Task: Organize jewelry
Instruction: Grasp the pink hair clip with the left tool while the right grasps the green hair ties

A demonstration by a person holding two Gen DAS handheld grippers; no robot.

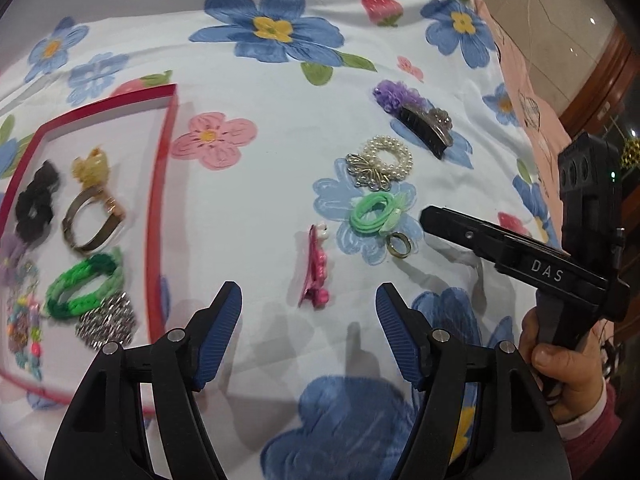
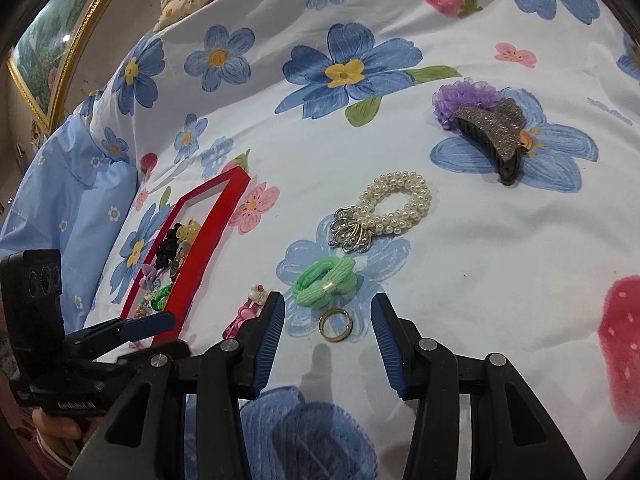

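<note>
Evidently mid-sorting: the left hand-held gripper (image 1: 309, 298), jaws apart and empty, hovers by the pink hair clip (image 1: 315, 268); the right hand-held gripper (image 2: 328, 312), apart, frames the ring (image 2: 336, 325). Next: descend, pinch, carry to the red tray (image 1: 160, 184).

Red-rimmed shallow cardboard tray (image 1: 162, 184): left and near corners cut off by the left-wrist picture's edge.
Multicoloured bead string (image 1: 24, 320): blurred, beads indistinct.
Pink plastic hair clip (image 2: 250, 308): partly hidden behind the right gripper's left finger.
Tray contents, right-wrist view: too small to tell.
</note>
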